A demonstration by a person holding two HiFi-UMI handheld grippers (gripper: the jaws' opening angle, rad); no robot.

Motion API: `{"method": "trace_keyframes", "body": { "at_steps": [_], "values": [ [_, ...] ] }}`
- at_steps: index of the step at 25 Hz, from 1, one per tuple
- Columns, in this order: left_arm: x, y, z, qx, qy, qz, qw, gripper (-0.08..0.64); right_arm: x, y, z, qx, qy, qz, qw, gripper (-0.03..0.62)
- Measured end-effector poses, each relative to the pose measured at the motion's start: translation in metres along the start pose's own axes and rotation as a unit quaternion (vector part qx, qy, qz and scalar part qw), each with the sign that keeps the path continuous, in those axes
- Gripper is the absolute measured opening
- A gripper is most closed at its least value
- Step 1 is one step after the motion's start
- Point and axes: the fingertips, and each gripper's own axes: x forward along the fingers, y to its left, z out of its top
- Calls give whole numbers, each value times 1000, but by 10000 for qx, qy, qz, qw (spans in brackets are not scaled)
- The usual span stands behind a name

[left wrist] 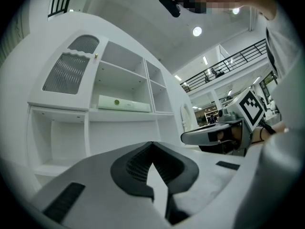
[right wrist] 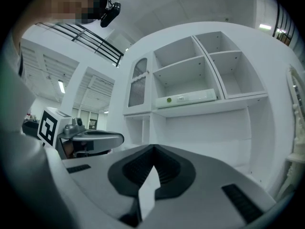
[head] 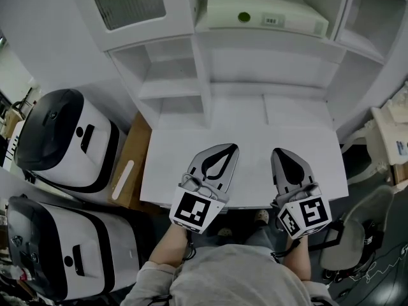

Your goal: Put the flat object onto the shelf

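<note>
A big hall set up as a test lab; a white desk with a shelf unit stands ahead of the left gripper. A railed mezzanine and ceiling lights rise beyond; bulky white machines sit left of it.

Open desktop ahead; flat object across the shelf above; side cubbies free.

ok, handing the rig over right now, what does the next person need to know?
Left tool: shut, nothing in it, over the desk.
Right tool: shut, nothing in it, beside the left one.
Flat box: lying on the upper middle shelf.
Done: box is on the shelf.
Left: no step that shows.
</note>
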Motion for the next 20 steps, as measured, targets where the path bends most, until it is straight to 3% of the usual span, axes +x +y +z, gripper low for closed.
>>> {"method": "trace_keyframes", "body": {
  "at_steps": [7,20],
  "values": [
    [2,7,8,-32,-198,132,9997,12,0,0,4,-41,-8,-62,10000,9],
    [4,4,15,-164,-423,51,9990,14,-2,-2,11,-136,-26,-171,9998,9]
  ]
}}
